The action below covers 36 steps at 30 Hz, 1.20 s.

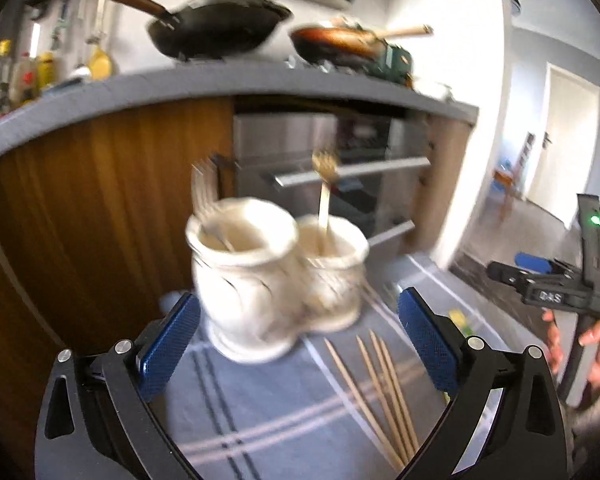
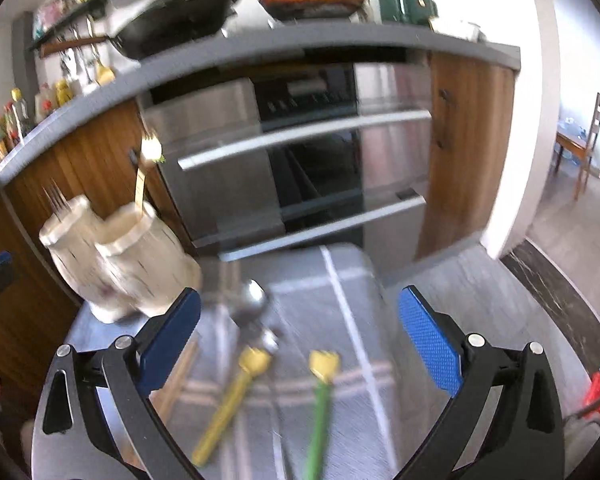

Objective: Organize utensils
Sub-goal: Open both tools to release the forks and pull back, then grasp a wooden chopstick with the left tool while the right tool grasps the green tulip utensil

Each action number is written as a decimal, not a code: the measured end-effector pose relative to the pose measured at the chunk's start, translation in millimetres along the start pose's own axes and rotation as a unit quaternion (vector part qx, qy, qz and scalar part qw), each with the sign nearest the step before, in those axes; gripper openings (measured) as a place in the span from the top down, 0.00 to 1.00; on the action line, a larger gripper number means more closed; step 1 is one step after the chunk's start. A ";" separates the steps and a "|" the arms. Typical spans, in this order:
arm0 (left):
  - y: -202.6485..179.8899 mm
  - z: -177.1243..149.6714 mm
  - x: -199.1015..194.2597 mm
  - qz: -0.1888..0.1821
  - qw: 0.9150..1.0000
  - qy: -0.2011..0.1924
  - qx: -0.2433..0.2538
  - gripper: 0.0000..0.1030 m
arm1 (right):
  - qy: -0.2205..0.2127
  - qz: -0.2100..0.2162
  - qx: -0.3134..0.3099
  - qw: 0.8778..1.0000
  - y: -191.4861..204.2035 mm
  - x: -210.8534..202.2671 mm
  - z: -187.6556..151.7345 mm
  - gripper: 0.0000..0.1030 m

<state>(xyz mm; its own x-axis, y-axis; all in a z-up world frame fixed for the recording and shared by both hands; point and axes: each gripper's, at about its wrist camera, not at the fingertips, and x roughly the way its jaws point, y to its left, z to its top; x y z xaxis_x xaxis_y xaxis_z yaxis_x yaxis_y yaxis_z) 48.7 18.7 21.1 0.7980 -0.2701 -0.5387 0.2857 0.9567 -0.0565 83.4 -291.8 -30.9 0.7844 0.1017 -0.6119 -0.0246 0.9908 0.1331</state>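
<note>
A white two-cup ceramic holder (image 1: 276, 280) stands on a striped grey cloth (image 1: 260, 420). Silver forks (image 1: 204, 192) stick out of its left cup and a gold fork (image 1: 324, 184) out of its right. My left gripper (image 1: 298, 300) is open just in front of the holder, pads apart from it. Several wooden chopsticks (image 1: 384, 392) lie to its right. In the right wrist view the holder (image 2: 116, 264) is at the left. My right gripper (image 2: 300, 300) hangs open and empty over a silver spoon (image 2: 252, 300), a yellow-handled utensil (image 2: 232, 396) and a green-handled one (image 2: 320, 400).
Behind the cloth-covered table are a steel oven (image 2: 300, 152) with bar handles and wooden cabinet doors (image 1: 100, 208). The counter above carries a black wok (image 1: 216, 28), a copper pan (image 1: 340, 42) and bottles (image 1: 4, 76). A person's hand (image 1: 596, 352) holds the right gripper at the right edge.
</note>
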 end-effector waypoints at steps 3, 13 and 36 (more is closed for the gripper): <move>-6.5 -13.3 15.0 -0.004 1.000 0.026 0.003 0.05 | 0.023 -0.013 -0.002 1.000 -8.7 8.8 -13.1 0.05; -9.7 -58.1 52.9 -0.008 0.994 0.108 -0.009 0.05 | 0.100 -0.016 -0.029 0.994 -8.3 32.4 -43.5 0.38; -35.3 -69.8 117.4 -0.011 0.981 0.195 -0.009 0.65 | 0.154 -0.015 -0.048 0.987 5.9 59.3 -53.0 0.78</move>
<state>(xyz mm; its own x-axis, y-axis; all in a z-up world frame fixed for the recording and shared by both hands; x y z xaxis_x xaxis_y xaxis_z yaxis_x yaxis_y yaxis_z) 95.3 -39.2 -98.8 0.5263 -0.2322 -0.8180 0.2889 0.9536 -0.0848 97.0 -275.2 -107.8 0.5601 0.0806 -0.8245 -0.0750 0.9961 0.0464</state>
